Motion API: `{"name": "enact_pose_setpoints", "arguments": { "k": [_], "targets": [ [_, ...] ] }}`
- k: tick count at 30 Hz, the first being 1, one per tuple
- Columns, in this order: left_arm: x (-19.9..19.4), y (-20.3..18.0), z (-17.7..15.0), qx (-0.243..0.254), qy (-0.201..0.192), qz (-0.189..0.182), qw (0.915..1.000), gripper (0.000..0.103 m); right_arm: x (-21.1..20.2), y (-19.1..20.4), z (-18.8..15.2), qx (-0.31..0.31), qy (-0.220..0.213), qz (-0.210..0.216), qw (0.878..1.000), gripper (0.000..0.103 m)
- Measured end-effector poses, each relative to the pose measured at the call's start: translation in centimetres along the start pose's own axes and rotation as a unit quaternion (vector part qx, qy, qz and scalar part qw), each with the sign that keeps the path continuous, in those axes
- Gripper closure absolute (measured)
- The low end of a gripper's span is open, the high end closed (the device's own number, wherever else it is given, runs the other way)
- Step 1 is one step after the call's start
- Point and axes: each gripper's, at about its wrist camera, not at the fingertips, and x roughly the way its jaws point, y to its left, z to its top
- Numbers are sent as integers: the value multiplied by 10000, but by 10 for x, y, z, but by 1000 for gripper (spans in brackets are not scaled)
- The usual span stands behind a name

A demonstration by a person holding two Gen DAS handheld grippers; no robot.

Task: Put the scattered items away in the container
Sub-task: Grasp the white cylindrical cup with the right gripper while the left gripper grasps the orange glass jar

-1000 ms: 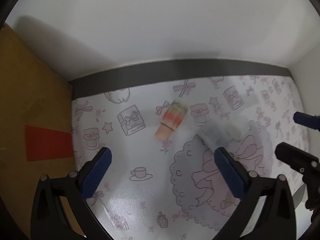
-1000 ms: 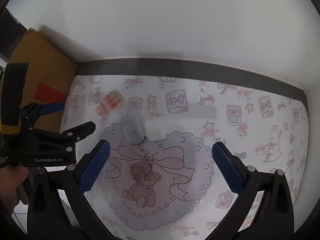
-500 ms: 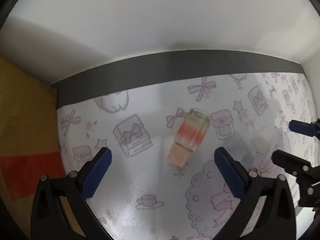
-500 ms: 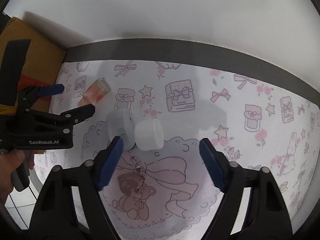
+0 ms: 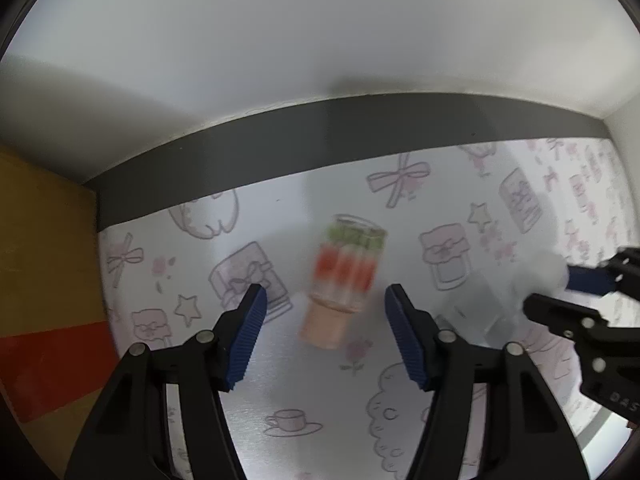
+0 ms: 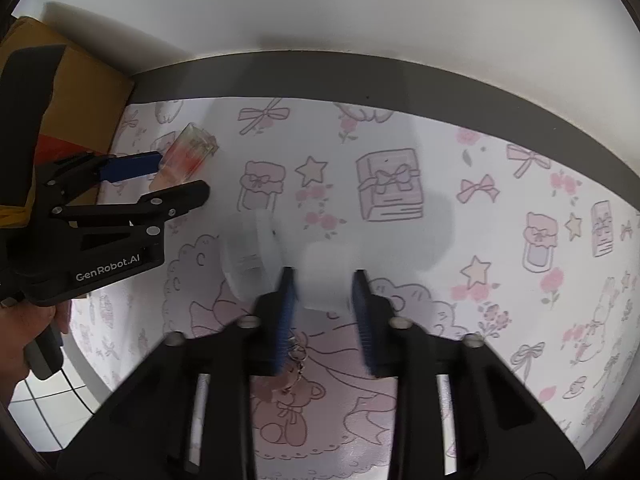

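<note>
Left gripper (image 5: pixel 322 332) straddles a blurred red-and-green clear bottle (image 5: pixel 344 280).

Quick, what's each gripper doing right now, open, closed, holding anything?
Left gripper: open, fingers either side of the striped bottle, not closed on it.
Right gripper: narrowed around the white cap; contact cannot be told through the blur.

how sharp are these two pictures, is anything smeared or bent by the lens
Left wrist view: the striped bottle is motion-smeared, the grey wall strip bows with fisheye curve. Right wrist view: the right gripper and white jar blur; the left gripper looks crisper.
</note>
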Motion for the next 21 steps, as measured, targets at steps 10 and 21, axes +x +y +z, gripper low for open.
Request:
{"name": "enact_pose_setpoints", "arguments": {
  "k": [10, 21],
  "targets": [
    [-8, 7, -3, -261, 47, -626, 9977, 75, -10, -6, -4, -93, -4, 305, 9995, 78],
    [-46, 8, -9, -157, -157, -665, 9975, 75, -47, -12, -16, -109, -318, 343, 9988, 78]
  ]
}}
